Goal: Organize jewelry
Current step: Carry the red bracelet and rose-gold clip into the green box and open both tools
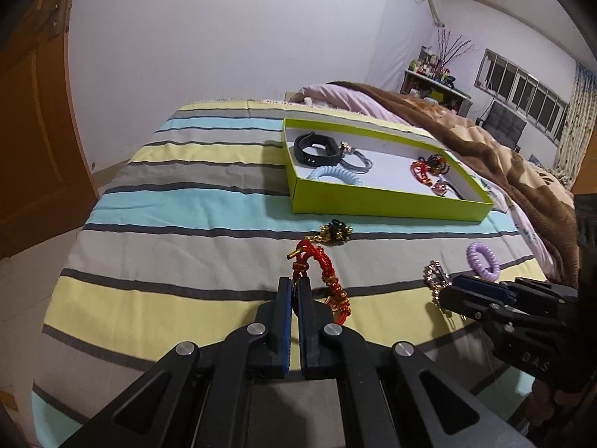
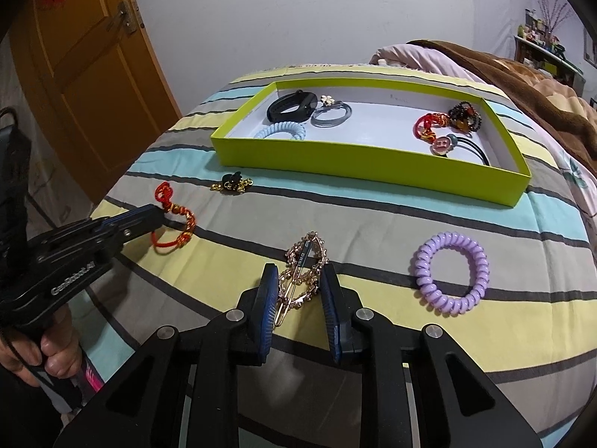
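1. Left gripper (image 1: pixel 294 287) clamped tight on the red braided cord bracelet with gold beads (image 1: pixel 328 280), low on the striped bedsheet (image 1: pixel 168 194).
2. Right gripper (image 2: pixel 300 285) pinching the rose-gold rhinestone hair clip (image 2: pixel 304 268).
3. Best lifted straight up, cord kept clear of snags, then over to the lime-green cardboard box (image 2: pixel 335 158).

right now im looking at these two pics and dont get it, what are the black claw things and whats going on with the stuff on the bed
The claws are hand-held grippers, one in each of a person's hands, not a robot. Each picture comes from a camera on one gripper, looking along its fingers.

In the left view, the left gripper is shut on a red cord bracelet. In the right view, the right gripper is closed on a rhinestone hair clip.

Everything lies on a striped bedspread. A purple coil hair tie and a small black and gold piece are loose. The green box already holds a black band, hair ties and bracelets.
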Demonstrator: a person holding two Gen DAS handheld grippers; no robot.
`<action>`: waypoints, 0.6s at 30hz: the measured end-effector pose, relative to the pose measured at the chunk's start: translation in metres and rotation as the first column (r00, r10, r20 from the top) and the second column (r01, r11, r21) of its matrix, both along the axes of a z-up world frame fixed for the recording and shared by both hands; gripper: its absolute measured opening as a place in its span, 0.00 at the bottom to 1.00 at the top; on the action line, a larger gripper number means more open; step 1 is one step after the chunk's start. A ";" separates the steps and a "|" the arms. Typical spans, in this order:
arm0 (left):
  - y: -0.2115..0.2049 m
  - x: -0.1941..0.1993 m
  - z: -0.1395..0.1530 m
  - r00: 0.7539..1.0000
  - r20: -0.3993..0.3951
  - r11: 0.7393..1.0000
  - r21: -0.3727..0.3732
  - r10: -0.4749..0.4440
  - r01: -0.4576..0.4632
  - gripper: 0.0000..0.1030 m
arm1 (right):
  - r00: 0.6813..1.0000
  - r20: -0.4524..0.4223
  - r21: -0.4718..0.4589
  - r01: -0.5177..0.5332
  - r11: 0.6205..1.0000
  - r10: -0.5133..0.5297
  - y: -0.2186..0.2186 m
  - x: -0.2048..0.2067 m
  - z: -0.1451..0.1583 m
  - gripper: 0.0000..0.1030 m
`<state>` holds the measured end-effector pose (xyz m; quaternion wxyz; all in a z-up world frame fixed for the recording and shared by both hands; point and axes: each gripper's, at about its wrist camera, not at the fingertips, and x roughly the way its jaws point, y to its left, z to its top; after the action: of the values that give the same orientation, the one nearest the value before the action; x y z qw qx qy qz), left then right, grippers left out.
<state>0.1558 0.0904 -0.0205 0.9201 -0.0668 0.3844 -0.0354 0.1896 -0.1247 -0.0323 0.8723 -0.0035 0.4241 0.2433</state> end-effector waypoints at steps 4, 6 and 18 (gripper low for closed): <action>-0.002 -0.010 0.003 1.000 0.013 1.000 -0.011 -0.006 0.006 0.02 | 1.000 0.006 0.012 0.003 1.000 -0.003 -0.004 -0.003 0.002 0.23; -0.004 -0.014 0.005 1.000 0.018 1.000 -0.013 -0.011 0.011 0.02 | 1.000 0.008 0.018 0.002 1.000 -0.002 -0.006 -0.005 0.003 0.23; -0.018 -0.027 0.020 0.999 0.043 1.000 -0.002 -0.028 0.028 0.02 | 0.999 0.044 0.072 0.024 0.997 -0.028 -0.027 -0.017 0.018 0.23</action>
<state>0.1286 0.0723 -0.0005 0.9275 -0.0620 0.3653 -0.0503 0.1728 -0.1522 -0.0144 0.8843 0.0278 0.3954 0.2469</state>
